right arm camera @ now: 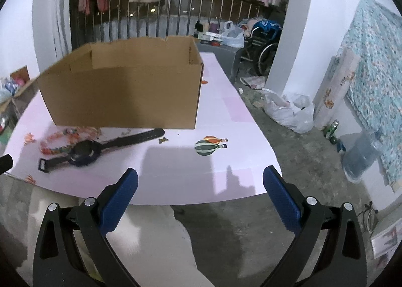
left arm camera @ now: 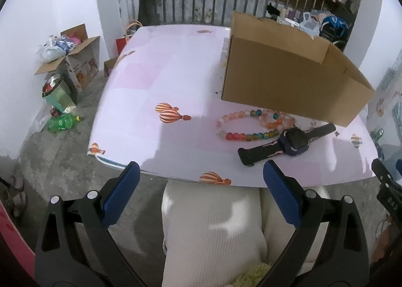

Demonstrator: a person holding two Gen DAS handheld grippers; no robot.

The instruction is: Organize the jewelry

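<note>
A pale pink tabletop printed with hot-air balloons stands before me on a concrete floor. An open cardboard box stands on it. Just in front of the box lies a beaded necklace, with a dark watch lying across its near side. My left gripper and right gripper both gape wide at the near edge, holding nothing.
</note>
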